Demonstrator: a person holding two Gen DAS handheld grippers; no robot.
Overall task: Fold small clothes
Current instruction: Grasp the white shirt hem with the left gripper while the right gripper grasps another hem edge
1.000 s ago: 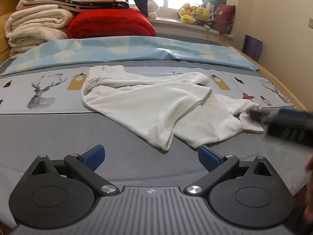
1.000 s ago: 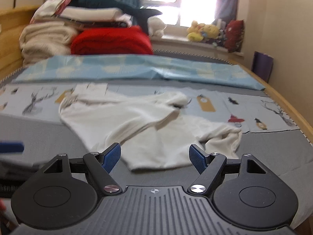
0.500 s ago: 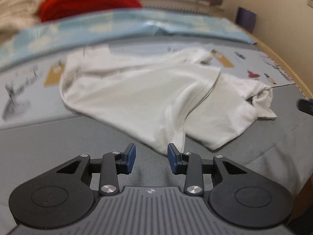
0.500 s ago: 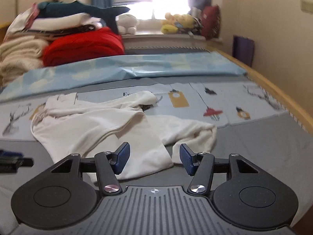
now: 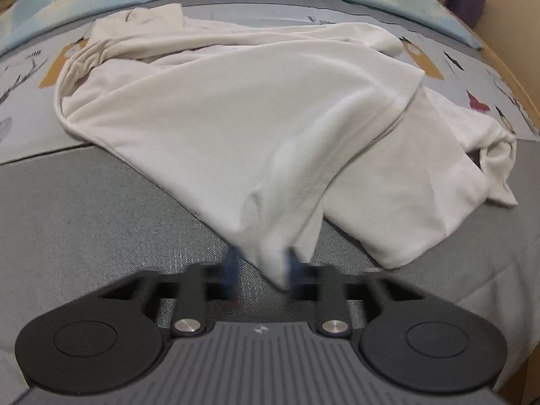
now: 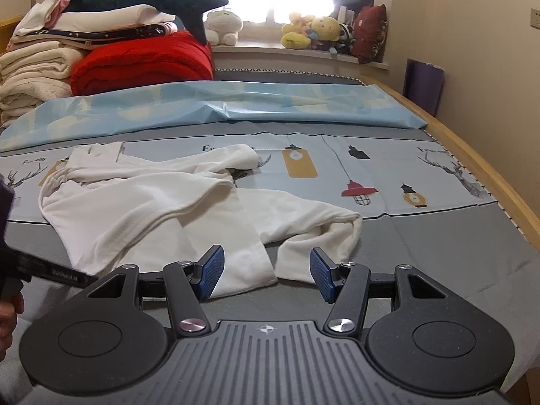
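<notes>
A crumpled white garment (image 5: 236,128) lies spread on the bed (image 5: 84,219). My left gripper (image 5: 261,270) points down at its near corner. The blurred blue jaws are closing with that corner between them, and a gap still shows beside the left pad. In the right wrist view the same garment (image 6: 152,209) lies ahead. My right gripper (image 6: 266,271) stands open just over the near hem, its pads (image 6: 212,270) clear of the cloth. The left gripper's dark body (image 6: 50,271) shows at the left edge.
Folded blankets (image 6: 30,71) and a red quilt (image 6: 141,64) are stacked at the head of the bed. A light blue sheet (image 6: 236,108) crosses behind the garment. The wooden bed rail (image 6: 489,175) runs along the right, with soft toys (image 6: 314,30) on the window sill.
The left gripper dropped forward to the garment's near corner while its jaws narrowed from wide open. The right gripper shifted right and its jaws narrowed somewhat, then held still.
</notes>
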